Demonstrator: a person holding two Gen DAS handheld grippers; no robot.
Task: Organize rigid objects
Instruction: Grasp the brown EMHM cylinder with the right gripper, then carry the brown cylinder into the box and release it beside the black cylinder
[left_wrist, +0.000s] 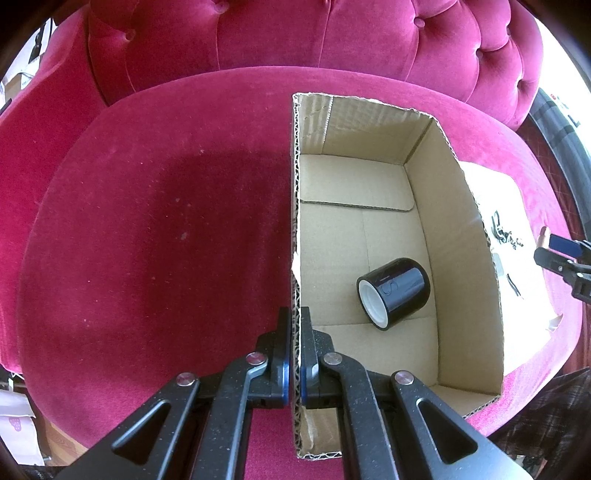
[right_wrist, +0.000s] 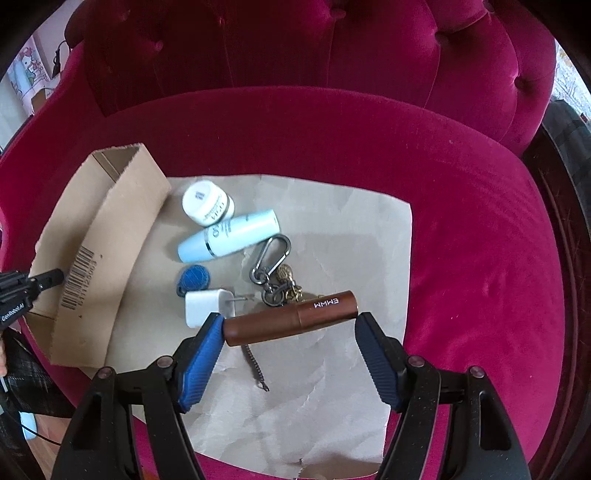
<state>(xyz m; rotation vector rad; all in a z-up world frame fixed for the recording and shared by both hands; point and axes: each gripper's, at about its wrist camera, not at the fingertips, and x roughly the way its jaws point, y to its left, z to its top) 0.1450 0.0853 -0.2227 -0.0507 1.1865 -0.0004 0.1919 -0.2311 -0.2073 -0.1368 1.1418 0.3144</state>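
Right wrist view: your right tool (right_wrist: 290, 325) grasps the brown tube (right_wrist: 291, 317) end to end, jaws wide, above the paper sheet (right_wrist: 332, 240) on the red chair seat (right_wrist: 461, 221). The tube looks stiff, light and smooth, so a lengthwise pinch on its ends could slip; a grip across the middle would be safer. Your left tool (left_wrist: 294, 332) is clenched on the cardboard box (left_wrist: 461, 221) wall, steadying it. A black roll (left_wrist: 395, 291) already lies inside.

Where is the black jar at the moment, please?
In the left wrist view, the black jar lies on its side inside the cardboard box, alone, nearer the right wall.
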